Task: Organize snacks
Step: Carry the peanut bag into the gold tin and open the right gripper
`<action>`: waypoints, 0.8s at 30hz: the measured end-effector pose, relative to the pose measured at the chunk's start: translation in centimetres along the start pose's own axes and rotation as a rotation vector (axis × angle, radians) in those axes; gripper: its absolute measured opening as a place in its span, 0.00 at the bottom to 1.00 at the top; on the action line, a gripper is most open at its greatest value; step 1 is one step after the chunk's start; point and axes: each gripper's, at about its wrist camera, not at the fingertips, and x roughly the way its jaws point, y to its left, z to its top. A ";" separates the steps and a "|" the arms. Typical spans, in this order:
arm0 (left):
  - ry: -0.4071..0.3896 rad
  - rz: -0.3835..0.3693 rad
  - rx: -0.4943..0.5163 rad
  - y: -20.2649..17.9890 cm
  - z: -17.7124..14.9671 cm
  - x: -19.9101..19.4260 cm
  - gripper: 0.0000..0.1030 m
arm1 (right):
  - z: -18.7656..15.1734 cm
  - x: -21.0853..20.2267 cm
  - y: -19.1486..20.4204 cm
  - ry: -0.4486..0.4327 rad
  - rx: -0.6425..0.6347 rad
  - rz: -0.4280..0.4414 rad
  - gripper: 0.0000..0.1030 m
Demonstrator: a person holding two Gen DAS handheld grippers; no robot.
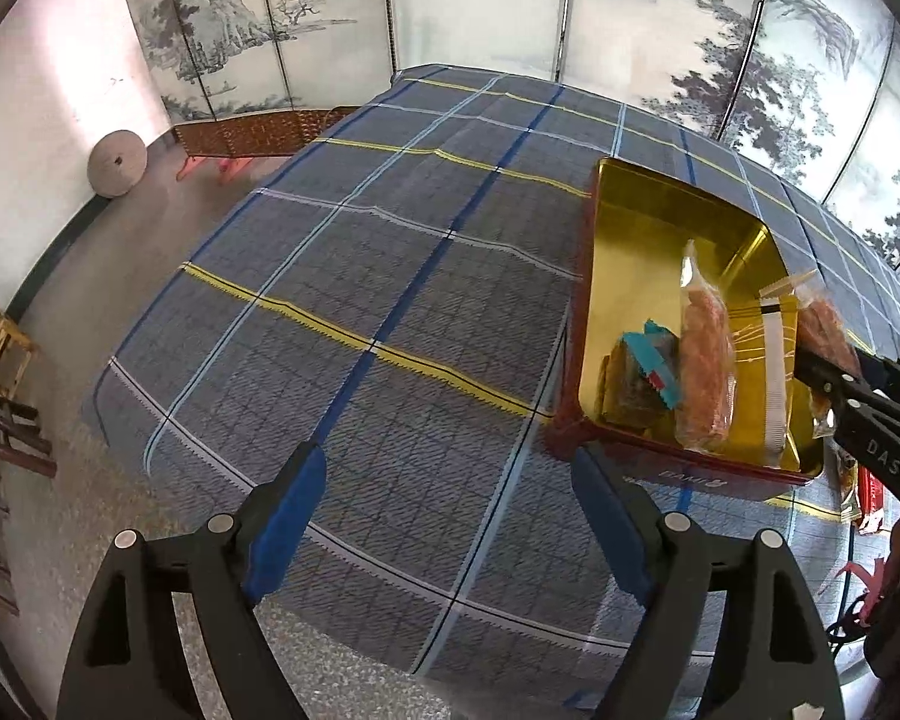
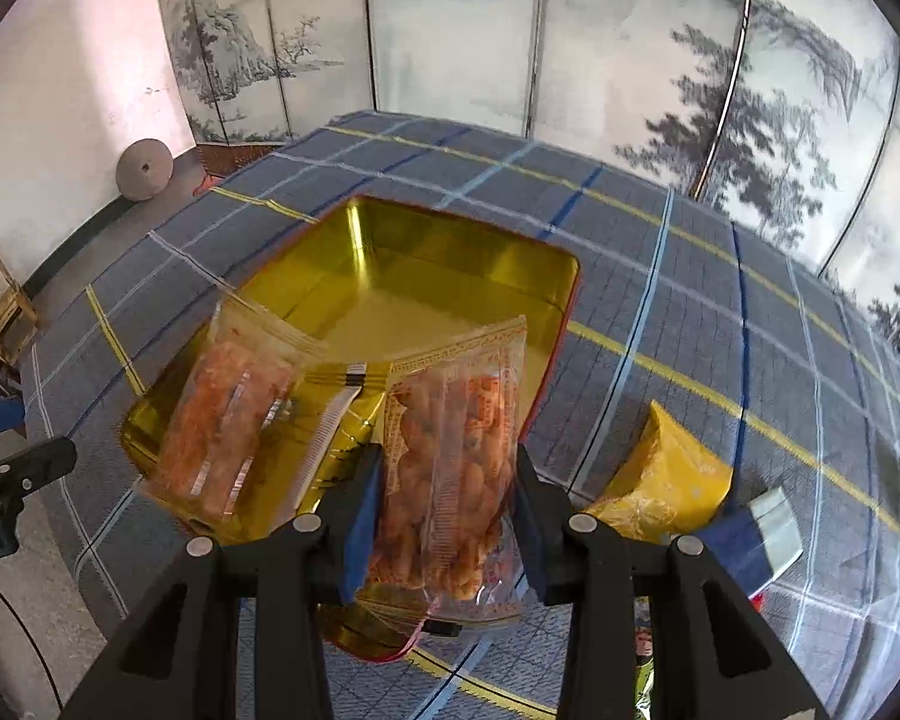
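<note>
- Peanut bag [image 2: 450, 468]: clear packet of orange-coated nuts, clamped between the blue pads of the right gripper [image 2: 444, 516]; jaws close together on its lower half.
- Long axis: runs away from the jaws, top edge leaning out over the near rim of the tin [image 2: 468, 258]. Lower end hangs below the pads, above the cloth.
- Direction to goal: tin floor lies just ahead of and below the bag; judged a short forward carry, then release.
- Tin: gold inside, red outside, open, on the plaid cloth [image 1: 390, 276]. Already inside: a second orange snack bag [image 2: 228, 414], a gold sachet [image 2: 330, 414], and a small dark packet with a teal edge [image 1: 636, 372], all at the near end; far end bare.
- Right hand: nearer the tin, gripper pitched downward over the near rim.
- Left gripper [image 1: 450, 534]: jaws wide apart, nothing between them, pads over bare cloth just beside the tin's near corner, pitched downward.
- Loose outside: yellow bag [image 2: 666, 480] to the right of the tin, apart from it.
</note>
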 end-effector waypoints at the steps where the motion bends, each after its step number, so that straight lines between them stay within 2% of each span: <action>1: -0.001 0.001 -0.001 0.1 0.0 0.0 0.79 | 0.1 -0.1 0.1 -0.002 -0.001 0.007 0.39; 7: 0.003 0.001 -0.013 0.5 -0.1 -0.1 0.79 | 0.6 0.1 1.5 -0.008 -0.023 0.039 0.39; 11: 0.007 0.008 -0.023 0.9 -0.2 -0.1 0.79 | 0.8 1.3 1.7 0.018 0.003 0.072 0.39; 24: 0.012 0.015 -0.041 1.4 -0.5 -0.3 0.79 | 0.2 3.1 2.1 0.054 0.023 0.082 0.40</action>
